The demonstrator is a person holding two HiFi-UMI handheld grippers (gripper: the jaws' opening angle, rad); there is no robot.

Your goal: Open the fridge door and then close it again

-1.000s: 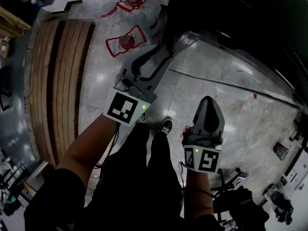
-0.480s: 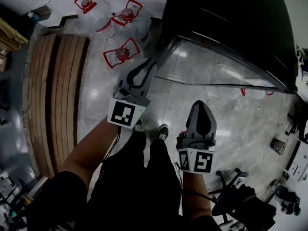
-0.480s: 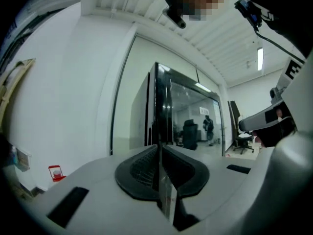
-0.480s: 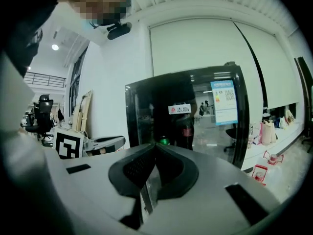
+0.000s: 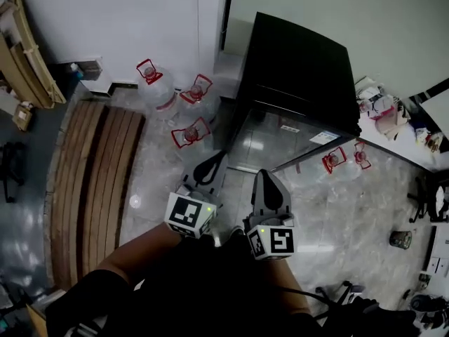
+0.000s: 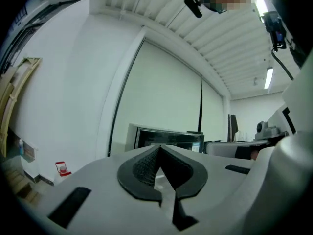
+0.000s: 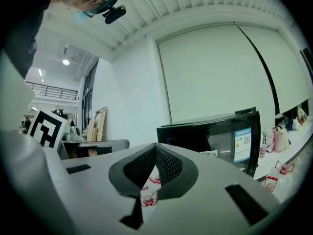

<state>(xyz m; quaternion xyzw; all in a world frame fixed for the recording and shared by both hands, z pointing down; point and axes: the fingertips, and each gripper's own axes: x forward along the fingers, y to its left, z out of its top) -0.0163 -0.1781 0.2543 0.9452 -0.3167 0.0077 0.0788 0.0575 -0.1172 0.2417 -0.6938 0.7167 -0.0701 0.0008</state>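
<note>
1. Your left gripper (image 5: pixel 213 160): jaws clenched tip to tip, nothing between them.
2. Your right gripper (image 5: pixel 265 177): same, jaws pressed together and empty.
3. The black fridge (image 5: pixel 302 69) stands at the far wall, right of the water jugs (image 5: pixel 191 133). Its door looks closed.
4. Both grippers hang side by side on the near side, apart from the fridge.

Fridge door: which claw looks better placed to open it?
Probably right: the right claw sits squarely before the fridge door, the left claw off its left edge. Both are shut and apart from it; no handle shows.
</note>
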